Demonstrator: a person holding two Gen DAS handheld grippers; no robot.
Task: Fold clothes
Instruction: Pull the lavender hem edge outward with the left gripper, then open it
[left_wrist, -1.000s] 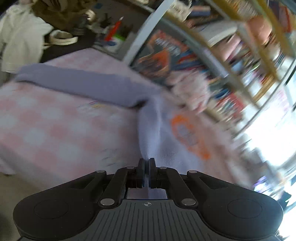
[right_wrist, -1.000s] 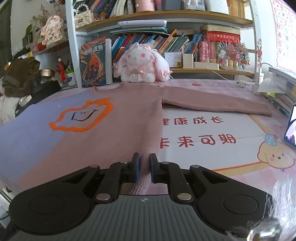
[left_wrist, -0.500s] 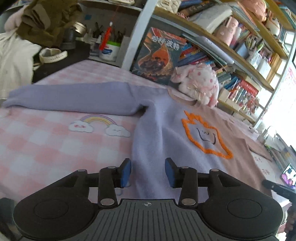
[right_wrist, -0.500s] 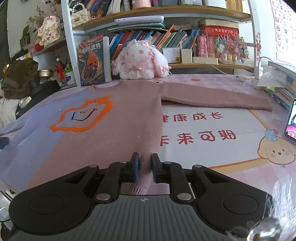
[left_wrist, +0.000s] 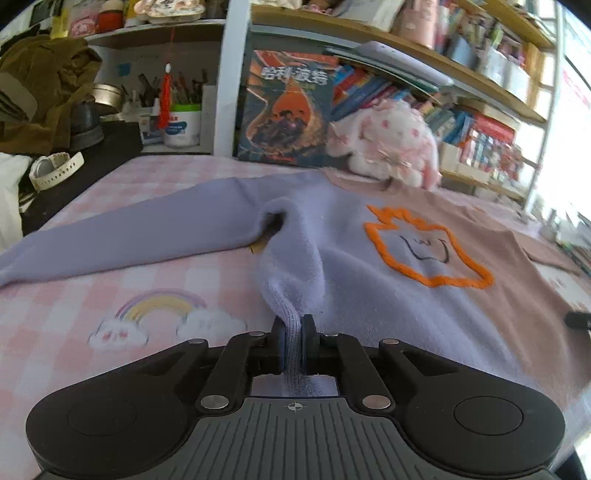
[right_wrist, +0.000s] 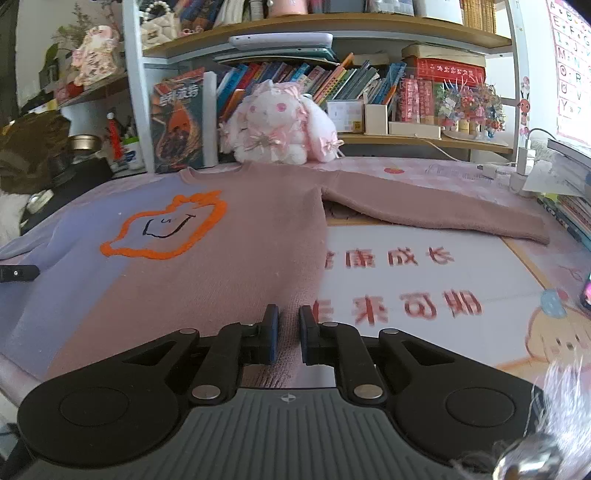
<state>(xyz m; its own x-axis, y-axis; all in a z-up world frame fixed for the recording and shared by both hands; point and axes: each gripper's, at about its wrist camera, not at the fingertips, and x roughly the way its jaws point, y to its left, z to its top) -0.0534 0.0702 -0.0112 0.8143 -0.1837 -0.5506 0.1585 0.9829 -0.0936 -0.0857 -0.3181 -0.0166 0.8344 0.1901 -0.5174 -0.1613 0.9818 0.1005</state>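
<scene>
The left tool (left_wrist: 293, 338) is clamped on a bunched bit of the sweater (left_wrist: 369, 280) hem, lifting a ridge. The right tool (right_wrist: 286, 332) stands narrowly parted astride the pink hem, its hold unclear. The sweater lies spread face-up on the worktop (right_wrist: 424, 280), sleeves out left and right. Risk — a one-sided pull skews the body, or the thin pinch slips and the plush toy (right_wrist: 280, 129) at the far edge gets dragged.

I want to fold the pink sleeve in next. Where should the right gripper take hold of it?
Grip the pink sleeve at its free cuff end, coming in from the right, fingers above and below. It lies flat and straight on the mat, and the cuff edge is bare, so probably only that layer gets pinched.
</scene>
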